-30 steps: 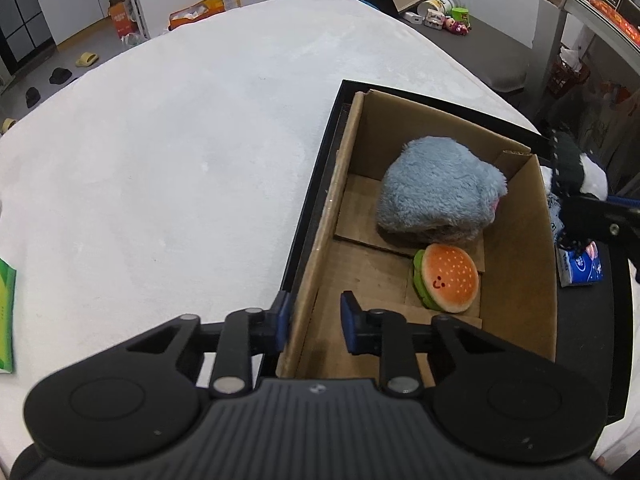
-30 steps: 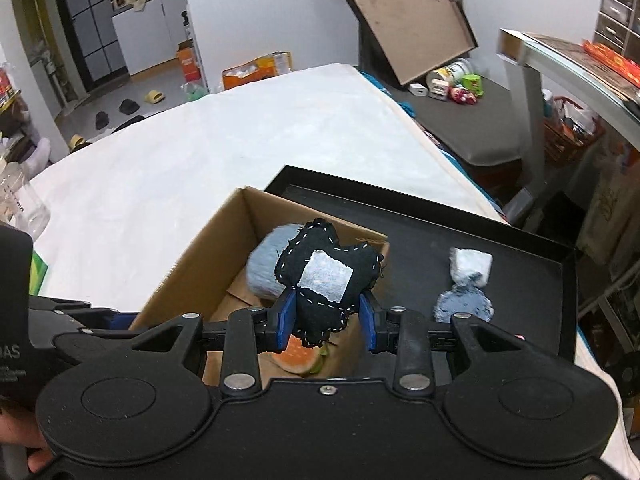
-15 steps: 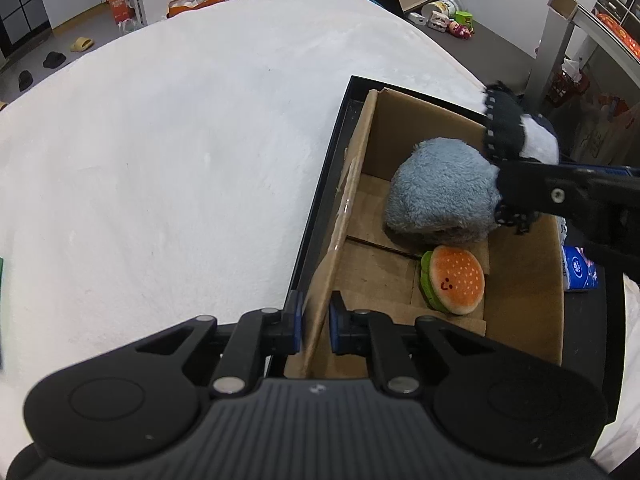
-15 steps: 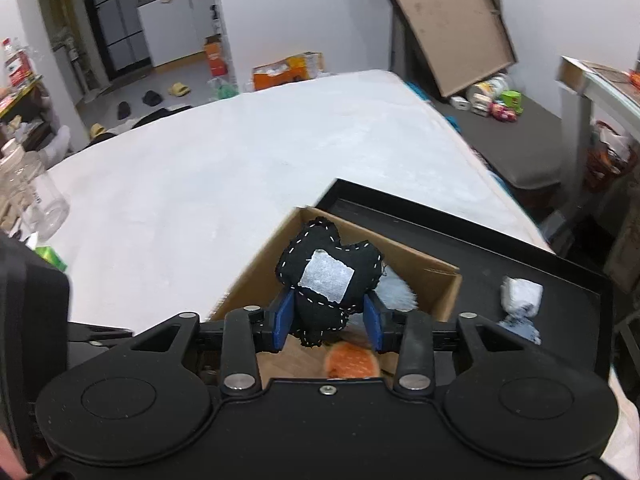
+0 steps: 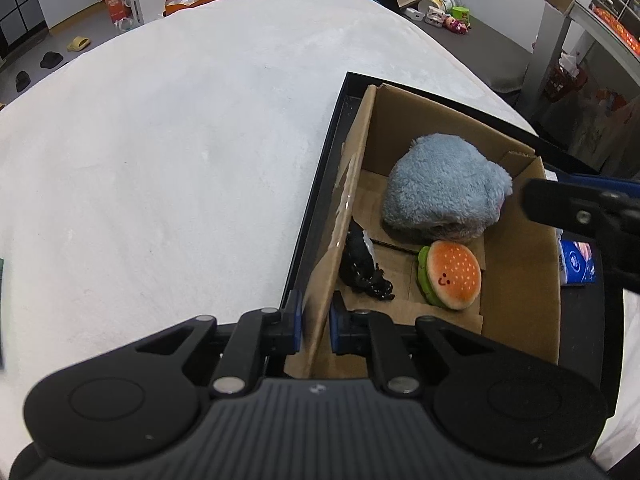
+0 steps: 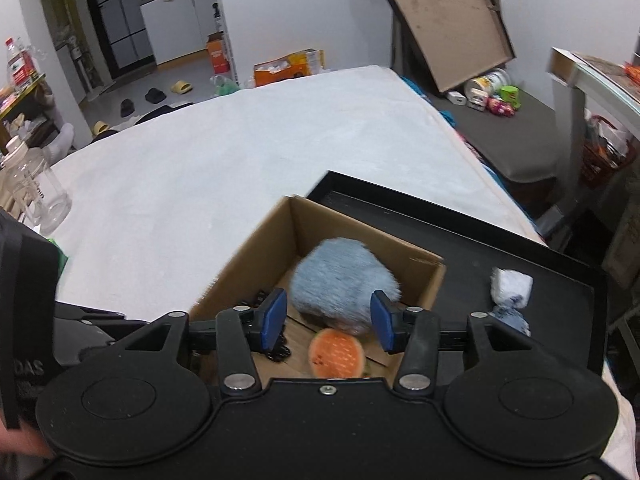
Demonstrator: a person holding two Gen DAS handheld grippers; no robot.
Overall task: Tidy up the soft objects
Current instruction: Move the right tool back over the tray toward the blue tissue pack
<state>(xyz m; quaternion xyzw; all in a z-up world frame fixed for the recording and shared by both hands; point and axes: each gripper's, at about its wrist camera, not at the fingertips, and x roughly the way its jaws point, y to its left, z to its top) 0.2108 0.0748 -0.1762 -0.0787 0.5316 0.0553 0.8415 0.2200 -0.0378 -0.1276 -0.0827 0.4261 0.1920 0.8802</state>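
White walls [image 6: 304, 8], grey floor [image 6: 176, 76], scattered slippers [image 6: 182, 87].

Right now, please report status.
Left gripper shut on cardboard box wall. Right gripper just opening, empty. Black toy inside box. Nothing in the way.

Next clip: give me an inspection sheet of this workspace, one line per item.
Surface: white padded top carrying a black tray.
Job's things: cardboard box holds blue plush, burger toy, black stitched toy.
Clutter: white-blue bundle and tissue pack on the tray.
Grippers: left gripper shut on the box wall; right gripper empty, jaws just opening.
Cables: nothing seen.
Surroundings: slippers, boxes, shelving.
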